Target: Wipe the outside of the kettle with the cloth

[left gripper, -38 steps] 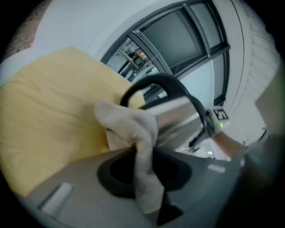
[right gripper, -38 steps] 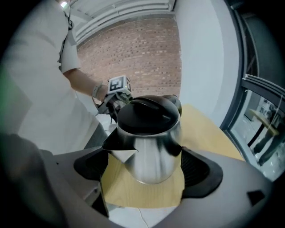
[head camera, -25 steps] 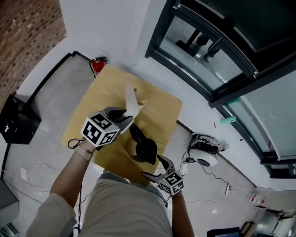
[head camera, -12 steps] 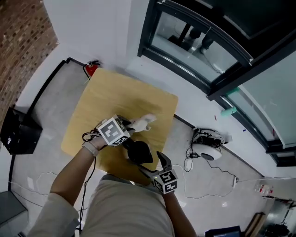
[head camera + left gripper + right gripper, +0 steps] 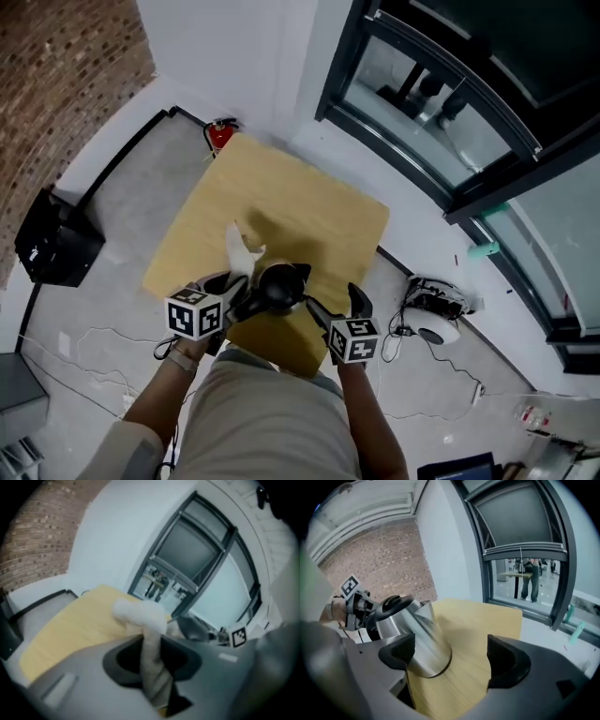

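A steel kettle (image 5: 277,287) with a black lid and handle stands near the front edge of the yellow table (image 5: 309,211). My left gripper (image 5: 232,292) is at its left side, shut on a white cloth (image 5: 240,251) that sticks up out of the jaws. In the left gripper view the cloth (image 5: 143,620) runs between the jaws of my left gripper (image 5: 152,667), with the kettle (image 5: 191,628) just to the right. My right gripper (image 5: 335,302) is open at the kettle's right. In the right gripper view the kettle (image 5: 412,637) sits by the left pad of my right gripper (image 5: 452,656), untouched.
A red fire extinguisher (image 5: 220,136) stands on the floor at the table's far corner. A black box (image 5: 56,246) is on the floor to the left, and a white device with cables (image 5: 433,319) to the right. Glass doors (image 5: 441,103) lie beyond the table.
My left gripper has swung down and back with the cloth to the kettle's left side. My right gripper has come in closer on the kettle's right.
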`<state>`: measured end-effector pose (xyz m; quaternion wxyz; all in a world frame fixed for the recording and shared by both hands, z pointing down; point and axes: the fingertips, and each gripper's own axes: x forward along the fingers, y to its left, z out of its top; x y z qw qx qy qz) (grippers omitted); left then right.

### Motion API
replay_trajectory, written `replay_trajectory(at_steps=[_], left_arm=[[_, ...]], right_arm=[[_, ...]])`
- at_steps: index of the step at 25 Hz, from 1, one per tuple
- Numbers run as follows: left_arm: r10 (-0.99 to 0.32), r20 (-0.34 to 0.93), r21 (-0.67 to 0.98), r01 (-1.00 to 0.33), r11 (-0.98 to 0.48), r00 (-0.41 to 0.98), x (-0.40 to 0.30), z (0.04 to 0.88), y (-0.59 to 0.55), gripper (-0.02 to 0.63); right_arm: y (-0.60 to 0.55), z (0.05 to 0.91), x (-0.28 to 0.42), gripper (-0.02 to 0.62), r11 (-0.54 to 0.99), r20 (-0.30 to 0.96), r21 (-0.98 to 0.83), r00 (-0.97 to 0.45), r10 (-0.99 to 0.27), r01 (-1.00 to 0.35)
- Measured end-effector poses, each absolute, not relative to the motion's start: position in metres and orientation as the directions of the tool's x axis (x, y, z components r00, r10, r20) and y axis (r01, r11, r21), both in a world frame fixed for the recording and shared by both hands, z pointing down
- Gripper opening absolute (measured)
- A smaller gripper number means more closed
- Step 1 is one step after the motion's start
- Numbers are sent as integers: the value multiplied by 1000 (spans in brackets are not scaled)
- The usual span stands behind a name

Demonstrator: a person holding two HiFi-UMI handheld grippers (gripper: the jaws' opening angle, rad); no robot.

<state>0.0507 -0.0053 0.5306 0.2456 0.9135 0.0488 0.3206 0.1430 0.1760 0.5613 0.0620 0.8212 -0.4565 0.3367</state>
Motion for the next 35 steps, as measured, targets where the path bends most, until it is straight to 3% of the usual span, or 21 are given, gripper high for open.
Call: replay_trajectory(at_steps=[3, 5, 7, 11, 14, 20, 24, 26, 29, 33, 35], left_arm=[[283, 471, 402, 82, -912, 836, 48, 478, 11, 101], [327, 502, 269, 215, -939, 801, 46, 469, 35, 101], [288, 562, 85, 292, -953, 776, 41, 469, 47, 101], [204, 630, -147, 372, -916, 750, 9, 473, 57, 101], [125, 661, -204, 337, -919, 740, -29, 495, 52, 101], [169, 771, 69, 182, -981, 615, -78, 595, 57, 101], [190, 831, 134, 142, -981, 523, -84, 641, 57, 101], [156, 825, 154, 48, -987, 543, -85, 635, 32, 101], [183, 691, 337, -87, -938, 699, -66, 580, -19, 101], [429, 378, 625, 115, -772, 821, 0, 503, -23, 101], [527, 344, 661, 198, -724, 777, 30, 506, -8, 101]], right_arm=[[170, 545, 135, 492, -534, 592, -146, 359, -722, -833], [168, 542, 120, 492, -513, 581, -151, 343, -738, -845], [162, 544, 103, 494, -474, 584, -162, 303, -753, -865], [152, 554, 80, 492, -390, 608, -149, 227, -761, -909], [148, 558, 71, 494, -359, 617, -160, 191, -763, -919], [147, 569, 61, 494, -311, 643, -173, 132, -754, -935], [138, 568, 55, 494, -272, 647, -178, 95, -756, -946], [133, 562, 53, 492, -250, 632, -180, 83, -771, -951], [122, 541, 56, 492, -196, 578, -180, 58, -814, -964], [105, 523, 64, 494, -164, 532, -178, 45, -846, -970], [99, 521, 62, 492, -164, 516, -196, 40, -855, -967]])
